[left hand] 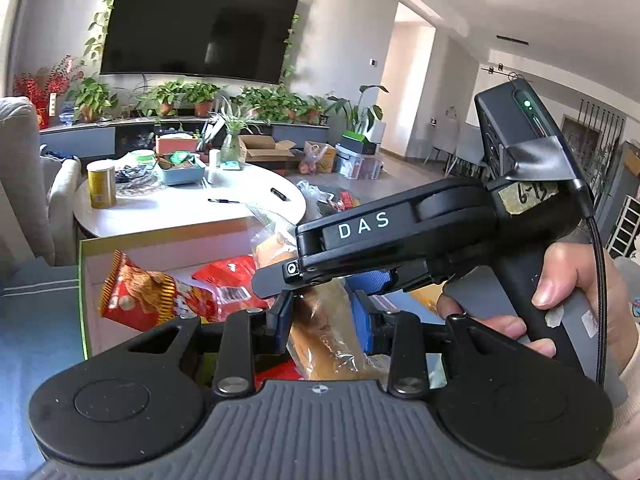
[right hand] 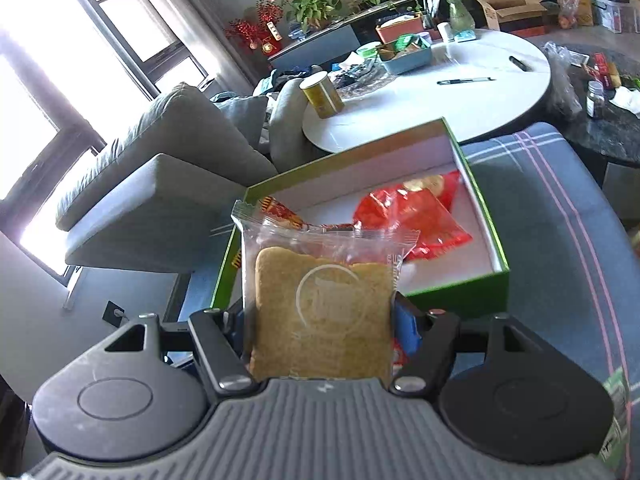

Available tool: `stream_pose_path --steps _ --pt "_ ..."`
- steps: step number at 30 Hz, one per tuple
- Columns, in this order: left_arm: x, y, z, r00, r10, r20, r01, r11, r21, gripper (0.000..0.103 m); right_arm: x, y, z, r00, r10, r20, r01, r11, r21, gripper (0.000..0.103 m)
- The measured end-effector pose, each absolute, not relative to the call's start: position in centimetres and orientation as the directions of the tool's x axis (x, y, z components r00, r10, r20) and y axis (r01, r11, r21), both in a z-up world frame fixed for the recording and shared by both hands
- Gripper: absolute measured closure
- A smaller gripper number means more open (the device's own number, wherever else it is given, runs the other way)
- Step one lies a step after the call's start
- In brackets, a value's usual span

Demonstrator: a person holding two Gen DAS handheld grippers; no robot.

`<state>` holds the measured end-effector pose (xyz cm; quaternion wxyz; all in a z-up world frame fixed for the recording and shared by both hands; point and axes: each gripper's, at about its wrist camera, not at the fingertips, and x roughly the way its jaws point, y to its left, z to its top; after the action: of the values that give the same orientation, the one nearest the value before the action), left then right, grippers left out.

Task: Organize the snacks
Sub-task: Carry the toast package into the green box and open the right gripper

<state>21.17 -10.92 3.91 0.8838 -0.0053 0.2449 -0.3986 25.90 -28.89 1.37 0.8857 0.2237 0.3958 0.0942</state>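
Left wrist view: rides just behind the left claw [left hand: 322,320], angled slightly down, facing the wall television [left hand: 200,24] — the right claw's body crosses its right half at close range.
Right wrist view: sits just behind the right claw [right hand: 320,320], tilted more steeply down, facing the window [right hand: 60,80] and sofa [right hand: 160,168].
Nearness: both very close to the green-rimmed box [right hand: 490,240] below.
Shared ground: box interior with its red packets [left hand: 224,280] — beyond it the round white worktop [left hand: 256,196] and the row of potted plants [left hand: 192,96].
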Motion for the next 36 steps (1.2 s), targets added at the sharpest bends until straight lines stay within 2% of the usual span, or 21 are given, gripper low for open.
stream_pose_path --steps 23,27,28,29,30,31,32,34,36 --pt "30.1 -11.2 3.5 0.64 -0.659 -0.396 0.65 0.739 -0.179 0.074 34.6 -28.2 1.6 0.671 0.342 -0.658 0.005 0.885 0.466 0.036" --pt "32.5 -10.6 3.5 0.646 -0.66 -0.384 0.628 0.745 -0.223 0.073 36.7 -27.6 2.3 0.681 0.329 -0.655 -0.008 0.897 0.442 0.036" --pt "33.3 -10.4 3.4 0.645 -0.653 -0.397 0.61 0.753 -0.246 0.069 37.2 -27.5 2.3 0.681 0.327 -0.655 -0.015 0.901 0.433 0.036" --pt "34.0 -10.3 3.1 0.652 -0.63 -0.422 0.578 0.773 -0.26 0.058 37.7 -27.2 2.2 0.681 0.322 -0.658 -0.031 0.91 0.413 0.036" --pt "34.7 -10.1 2.9 0.667 -0.591 -0.454 0.531 0.804 -0.267 0.051 38.1 -26.7 2.0 0.678 0.294 -0.673 -0.044 0.931 0.362 0.036" --pt "34.8 -9.7 2.7 0.68 -0.565 -0.468 0.5 0.824 -0.267 0.045 38.4 -26.2 1.9 0.677 0.233 -0.698 -0.027 0.956 0.293 0.031" --pt "34.8 -9.0 2.5 0.684 -0.556 -0.473 0.489 0.83 -0.268 0.044 38.3 -26.0 1.7 0.677 0.171 -0.716 0.003 0.972 0.235 0.022" --pt "33.7 -7.5 2.6 0.695 -0.541 -0.474 0.481 0.839 -0.253 0.044 37.1 -26.1 1.5 0.697 0.097 -0.711 0.04 0.984 0.173 0.014" --pt "31.8 -5.6 3.0 0.729 -0.506 -0.46 0.46 0.861 -0.218 0.044 35.0 -26.8 1.5 0.716 0.072 -0.694 0.044 0.988 0.147 0.013"
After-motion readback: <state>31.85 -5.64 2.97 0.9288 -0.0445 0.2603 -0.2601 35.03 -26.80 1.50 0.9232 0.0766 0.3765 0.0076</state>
